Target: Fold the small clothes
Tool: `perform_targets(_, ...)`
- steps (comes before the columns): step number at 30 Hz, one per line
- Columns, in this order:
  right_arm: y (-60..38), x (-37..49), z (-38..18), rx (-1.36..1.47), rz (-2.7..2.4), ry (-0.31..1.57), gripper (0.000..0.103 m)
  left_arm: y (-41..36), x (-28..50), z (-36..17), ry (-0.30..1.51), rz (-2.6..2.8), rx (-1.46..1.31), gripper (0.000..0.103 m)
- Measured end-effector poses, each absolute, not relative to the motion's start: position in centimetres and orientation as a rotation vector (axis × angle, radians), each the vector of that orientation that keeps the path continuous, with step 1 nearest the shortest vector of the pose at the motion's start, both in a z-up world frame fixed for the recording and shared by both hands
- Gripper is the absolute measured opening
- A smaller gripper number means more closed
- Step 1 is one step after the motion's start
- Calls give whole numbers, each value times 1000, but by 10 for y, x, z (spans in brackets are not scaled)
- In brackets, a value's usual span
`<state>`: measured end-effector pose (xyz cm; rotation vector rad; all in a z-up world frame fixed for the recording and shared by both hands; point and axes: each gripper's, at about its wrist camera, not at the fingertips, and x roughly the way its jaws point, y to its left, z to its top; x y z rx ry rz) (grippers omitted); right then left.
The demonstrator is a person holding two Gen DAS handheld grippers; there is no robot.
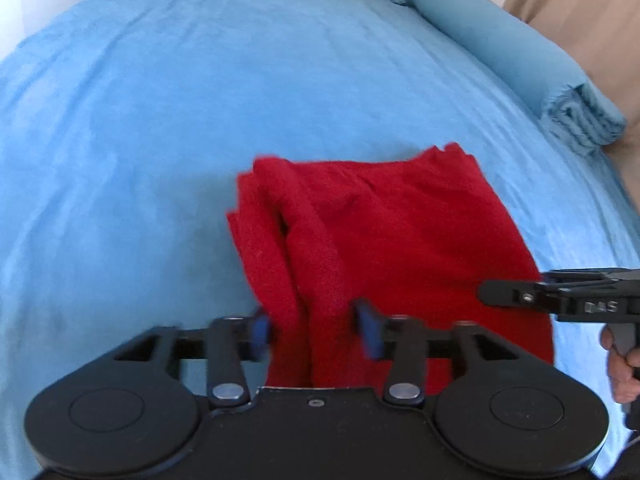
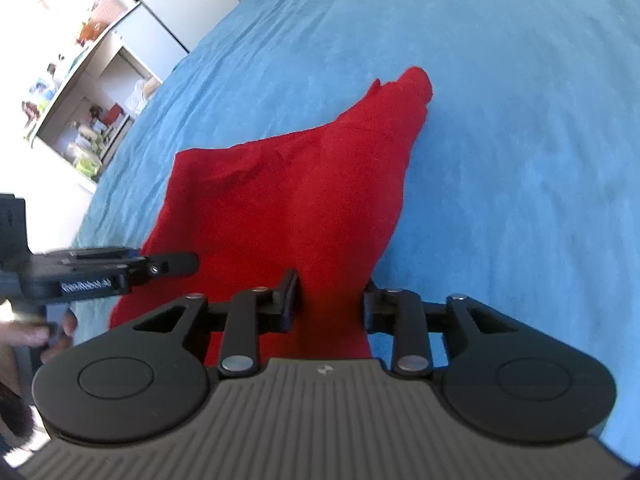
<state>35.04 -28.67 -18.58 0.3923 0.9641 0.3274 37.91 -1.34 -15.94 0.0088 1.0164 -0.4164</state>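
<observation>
Red cloth (image 1: 392, 240): we are seeing it lying on the blue bed (image 1: 160, 120), already doubled over in layers.
Left tongs (image 1: 316, 336): we are holding them open – cloth sits between the pads, not pinched.
Right tongs (image 2: 330, 304): we are holding them open too, over the near edge.
Done: one fold, we think.
Left: maybe another fold – and smoothing the bumpy edges.

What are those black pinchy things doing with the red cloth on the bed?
A person holds a claw in each hand and is folding a small red garment on a blue bedspread. The left claw and right claw are both open, with red fabric lying between their fingers but not pinched. The garment lies bunched in loose folds, so the folding does not look finished.
</observation>
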Motion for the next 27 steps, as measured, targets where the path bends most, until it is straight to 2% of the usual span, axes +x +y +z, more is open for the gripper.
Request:
perform_targets(1, -284, 352, -185, 383, 323, 962, 63, -10, 378, -155, 998, -392, 19, 76)
perform_targets(2, -283, 353, -183, 376, 311, 966, 81, -6, 377, -152, 978, -371, 29, 89)
perform_targets(3, -283, 353, -181, 366, 290, 968, 98, -3, 375, -147, 958, -347, 37, 95)
perform_targets(4, -282, 351, -176, 352, 263, 957, 101, 1, 373, -144, 946, -332, 40, 95)
perform_targets(10, -275, 327, -159, 256, 204, 934, 103, 17, 361, -154, 976, -264, 53, 95)
perform_targets(21, -273, 304, -199, 215, 124, 865, 103, 28, 348, -191, 851, -295, 90, 103)
perform_targets(27, -273, 300, -196, 202, 129, 804, 103, 28, 342, -177, 815, -291, 113, 103)
